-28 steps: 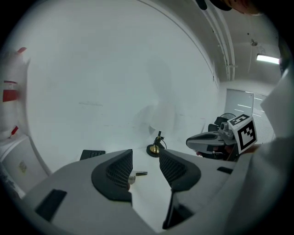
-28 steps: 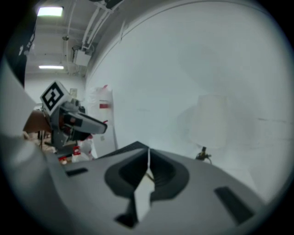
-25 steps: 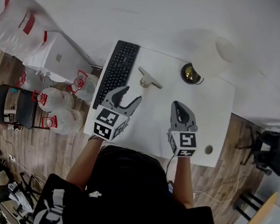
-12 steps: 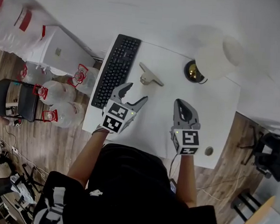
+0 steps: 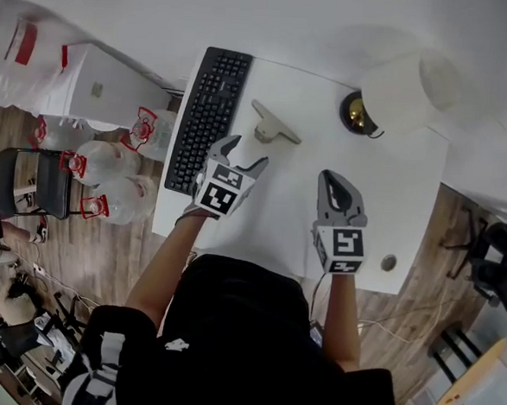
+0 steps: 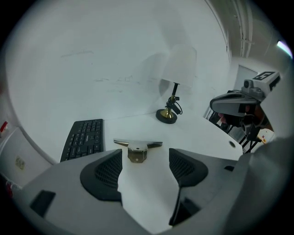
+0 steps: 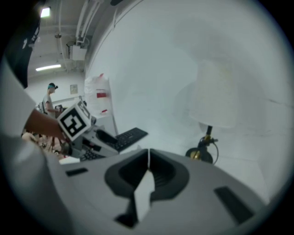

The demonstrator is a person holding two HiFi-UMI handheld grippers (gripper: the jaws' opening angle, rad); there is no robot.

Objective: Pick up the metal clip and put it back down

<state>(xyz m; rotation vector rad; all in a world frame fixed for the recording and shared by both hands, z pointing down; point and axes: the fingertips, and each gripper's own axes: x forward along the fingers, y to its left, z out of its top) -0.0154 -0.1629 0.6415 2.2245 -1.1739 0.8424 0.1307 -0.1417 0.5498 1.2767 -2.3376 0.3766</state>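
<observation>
1. The left gripper (image 6: 146, 167) has its jaws opening and already wide apart. They grasp nothing, and only the bare white surface (image 6: 197, 137) shows between the pads.
2. The clip (image 6: 137, 149) lies on the surface just beyond the left jaw tips, in line with the gap between them. Neither pad touches it. Its long flat bar runs crosswise to the jaws, and its folded body points back toward the gripper.
3. The right gripper (image 7: 148, 160) has its jaws clenched, the tips meeting along a thin seam with nothing between them.
4. In the head view the left gripper (image 5: 247, 152) is over the left part of the surface, pointing up and to the right at the clip (image 5: 272, 129). The right gripper (image 5: 339, 188) is well apart from both, over the right part of the surface, and points away from the person.
5. A black keyboard (image 5: 207, 116) lies along the left edge of the surface, beside the left gripper and near the clip, touching neither.
6. A lamp (image 5: 399, 95) stands at the far right corner of the surface. It has a white shade and a dark round base with brass on it, and it is well apart from the clip.
7. A small round hole (image 5: 389, 262) sits in the surface near its right front corner, beside the right gripper.
8. On the wooden floor left of the surface stand clear bottles (image 5: 109, 161) with red fittings, a white box (image 5: 89, 82) and a dark chair (image 5: 29, 186).
</observation>
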